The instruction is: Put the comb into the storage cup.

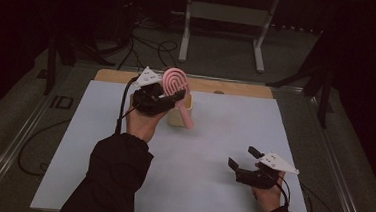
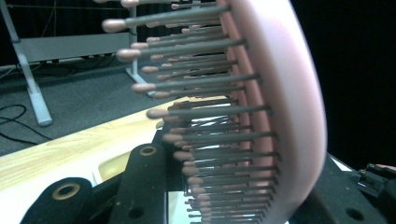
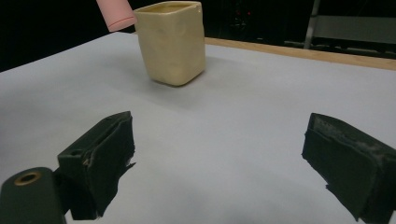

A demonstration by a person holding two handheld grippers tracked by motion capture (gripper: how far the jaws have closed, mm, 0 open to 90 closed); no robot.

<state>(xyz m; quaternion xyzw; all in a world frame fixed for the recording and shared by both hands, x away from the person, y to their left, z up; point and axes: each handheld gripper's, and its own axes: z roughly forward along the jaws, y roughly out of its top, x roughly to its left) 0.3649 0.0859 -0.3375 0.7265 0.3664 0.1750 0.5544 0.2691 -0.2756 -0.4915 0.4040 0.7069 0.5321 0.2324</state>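
Left gripper view: hairbrush (image 2: 280,107) clamped between jaws.

A wooden table (image 1: 237,88), covered by a white sheet (image 1: 213,153) that leaves its far edge bare, carries a cream-yellow square plastic cup (image 1: 181,116) standing upright near the back.
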